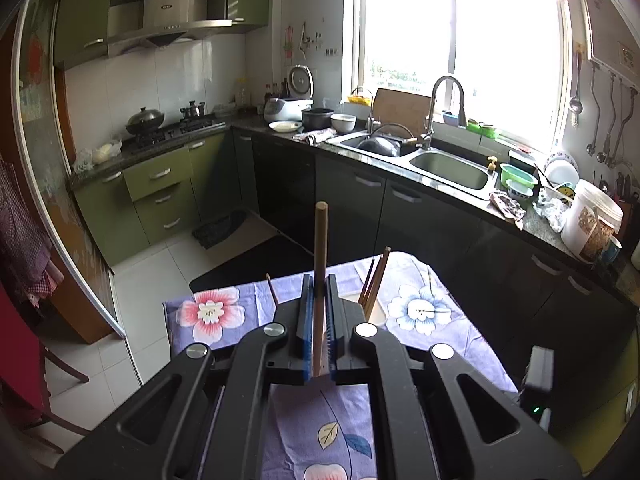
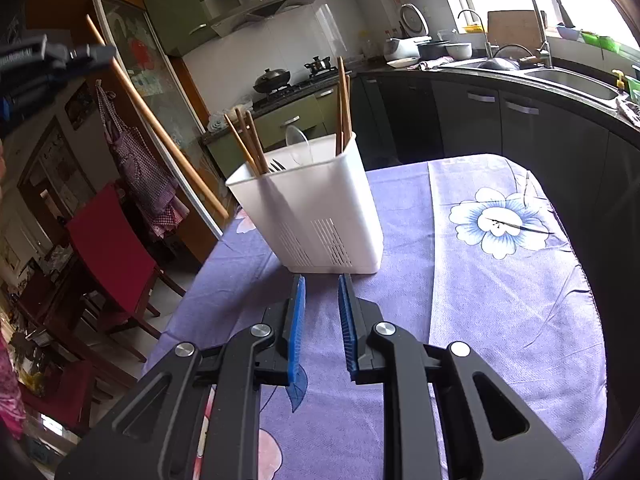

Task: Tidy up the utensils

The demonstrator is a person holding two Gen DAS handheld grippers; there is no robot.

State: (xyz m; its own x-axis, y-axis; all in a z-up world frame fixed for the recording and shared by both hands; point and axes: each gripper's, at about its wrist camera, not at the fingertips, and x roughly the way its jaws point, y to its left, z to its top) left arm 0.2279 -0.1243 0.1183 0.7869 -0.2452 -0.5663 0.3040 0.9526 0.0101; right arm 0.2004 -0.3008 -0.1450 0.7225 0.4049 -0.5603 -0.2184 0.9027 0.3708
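Note:
My left gripper is shut on a long wooden stick that points up and away from me; the same stick shows at the left of the right wrist view, held high above the table, with the left gripper at its upper end. A white utensil holder stands on the purple floral tablecloth. It holds several wooden chopsticks, a clear spoon and a fork. Its rim and chopsticks peek past my left fingers. My right gripper is open and empty just in front of the holder.
A red chair stands left of the table. Dark kitchen cabinets with a double sink and a cluttered counter run behind the table. A stove with a wok is at the far left.

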